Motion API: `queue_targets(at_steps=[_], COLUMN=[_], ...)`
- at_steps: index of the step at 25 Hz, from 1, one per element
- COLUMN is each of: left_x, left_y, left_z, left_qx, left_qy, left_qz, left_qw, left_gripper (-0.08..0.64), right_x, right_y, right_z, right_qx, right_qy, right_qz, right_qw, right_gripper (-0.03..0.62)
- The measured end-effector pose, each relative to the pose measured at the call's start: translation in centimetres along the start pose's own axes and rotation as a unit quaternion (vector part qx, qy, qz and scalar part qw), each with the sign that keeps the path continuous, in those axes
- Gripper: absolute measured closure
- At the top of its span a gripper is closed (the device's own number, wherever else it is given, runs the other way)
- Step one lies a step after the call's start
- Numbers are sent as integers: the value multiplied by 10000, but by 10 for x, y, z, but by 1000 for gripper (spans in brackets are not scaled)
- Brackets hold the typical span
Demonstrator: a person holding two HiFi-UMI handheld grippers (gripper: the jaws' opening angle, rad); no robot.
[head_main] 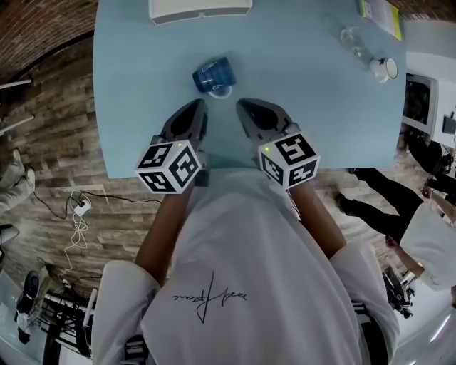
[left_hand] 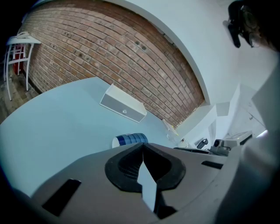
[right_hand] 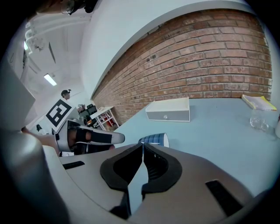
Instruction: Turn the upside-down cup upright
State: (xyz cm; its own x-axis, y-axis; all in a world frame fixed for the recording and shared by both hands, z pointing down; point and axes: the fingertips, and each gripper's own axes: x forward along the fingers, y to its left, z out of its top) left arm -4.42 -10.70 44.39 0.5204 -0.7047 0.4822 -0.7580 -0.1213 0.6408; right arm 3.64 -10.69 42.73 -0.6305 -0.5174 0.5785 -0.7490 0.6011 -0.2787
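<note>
A blue cup [head_main: 211, 75] with a white handle rests on the light blue table [head_main: 306, 78], just beyond both grippers. In the left gripper view the cup [left_hand: 130, 139] peeks above the jaws, with a white end at its left. The right gripper view shows the cup [right_hand: 154, 139] with its white end at the right. It looks tipped, but I cannot tell exactly how it rests. My left gripper [head_main: 199, 105] and right gripper [head_main: 242, 106] sit side by side a short way in front of it. Each is shut, with its jaws meeting at the tips and nothing held.
A white box [head_main: 199, 8] stands at the table's far edge. A clear glass [head_main: 351, 37], a white mug [head_main: 385, 68] and a yellow pad [head_main: 380, 13] sit at the far right. The table's near edge lies under my hands. People stand to the right [head_main: 427, 228].
</note>
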Motion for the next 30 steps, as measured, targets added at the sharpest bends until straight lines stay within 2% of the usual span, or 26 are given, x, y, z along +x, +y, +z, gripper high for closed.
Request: queue_targets(at_steps=[12,30], left_x=[15,34], left_y=[12,22], left_z=[1,-5], left_qx=[-113,-237], left_qy=[104,285], left_qz=[81,286], left_qw=[9998,9989], left_gripper=[549,549], right_x=[19,44], right_y=[-8,-29], right_z=[-6,-2], right_qx=[110,17], right_qy=[243,522], right_qz=[220,514], right_qw=[9994,9973], right_gripper=[569,569])
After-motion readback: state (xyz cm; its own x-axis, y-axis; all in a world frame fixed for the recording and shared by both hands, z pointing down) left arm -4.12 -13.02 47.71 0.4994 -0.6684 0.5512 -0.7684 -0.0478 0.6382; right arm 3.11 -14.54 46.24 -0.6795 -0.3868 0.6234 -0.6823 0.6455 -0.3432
